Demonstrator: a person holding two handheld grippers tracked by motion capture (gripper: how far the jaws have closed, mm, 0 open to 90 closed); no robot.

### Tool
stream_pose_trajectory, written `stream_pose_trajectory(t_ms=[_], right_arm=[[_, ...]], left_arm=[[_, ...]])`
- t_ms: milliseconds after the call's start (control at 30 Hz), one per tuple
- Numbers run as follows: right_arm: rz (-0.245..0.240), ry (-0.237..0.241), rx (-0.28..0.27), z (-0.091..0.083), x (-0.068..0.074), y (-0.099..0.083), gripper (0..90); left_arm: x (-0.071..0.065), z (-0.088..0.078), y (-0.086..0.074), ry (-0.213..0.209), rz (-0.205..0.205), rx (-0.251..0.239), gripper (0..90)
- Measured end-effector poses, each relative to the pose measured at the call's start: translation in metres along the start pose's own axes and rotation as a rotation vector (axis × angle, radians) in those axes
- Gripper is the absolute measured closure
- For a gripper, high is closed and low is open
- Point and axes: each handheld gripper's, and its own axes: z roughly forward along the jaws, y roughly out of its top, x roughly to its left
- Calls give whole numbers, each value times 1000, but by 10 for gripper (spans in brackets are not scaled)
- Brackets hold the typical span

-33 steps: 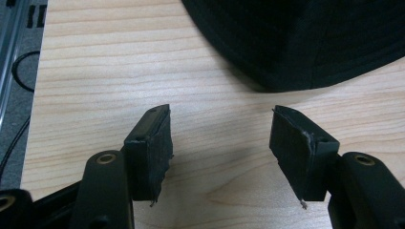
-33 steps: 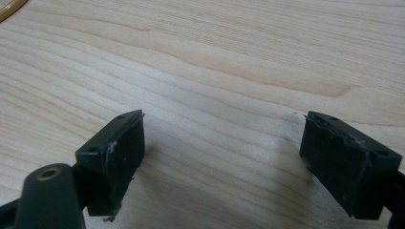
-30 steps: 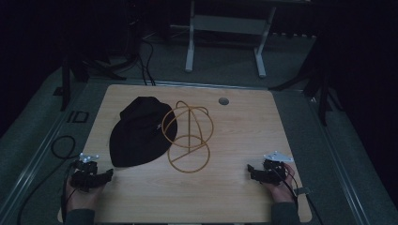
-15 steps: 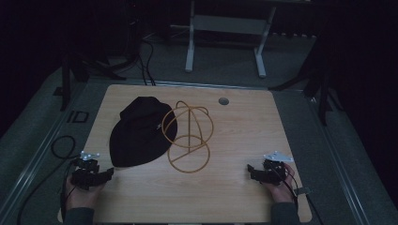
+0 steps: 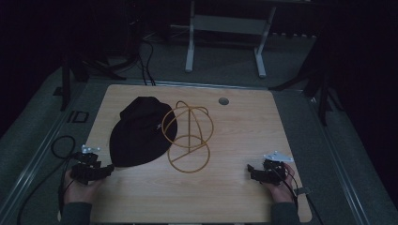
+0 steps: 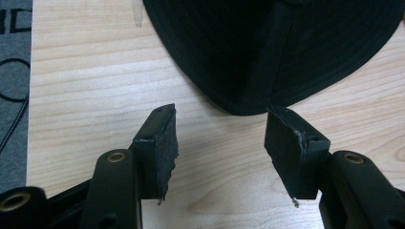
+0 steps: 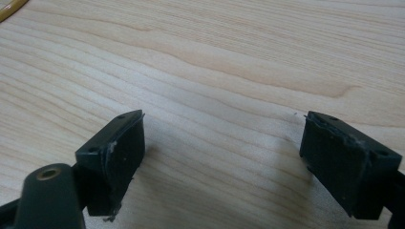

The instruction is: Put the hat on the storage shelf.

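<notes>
Dim room, dark beyond the table; pale metal frame (image 5: 225, 28) on the grey floor behind, upper part cut off at the picture's top edge. Black cables (image 5: 145, 56) on the floor at the far left corner, hard to trace in the gloom.

Light wood-grain table (image 5: 244, 131), small round grommet (image 5: 224, 101) near the far edge. Near edge cut by the frame bottom, forearms cropped there too.

Black hat (image 5: 141, 133) lying left of centre on the table, brim toward the near side. Yellow wire stand (image 5: 187, 140) just beside it on the right, one loop overlapping the hat's edge; whether wire passes over or under the cloth not resolved from the high view.

Left gripper (image 5: 105, 171) at the near left, low over the table, tips just short of the hat brim. Left gripper view: jaws spread and just been closing, bare wood between them, brim edge right ahead of the pads (image 6: 157, 143), far pad nearly at the cloth; contact not confirmed. Hat crown cut off at the top of that view.

Right gripper (image 5: 253, 171) at the near right, well apart from hat and stand. Right gripper view: jaws spread wide over bare wood, sliver of yellow wire in the top left corner.
</notes>
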Motion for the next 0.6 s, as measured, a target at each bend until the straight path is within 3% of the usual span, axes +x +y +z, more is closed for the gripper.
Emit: stream_pose_trajectory(t_ms=[600], right_arm=[[2, 0, 1, 0, 0, 0, 152]], left_arm=[[-1, -4, 24, -25, 20, 19, 522]])
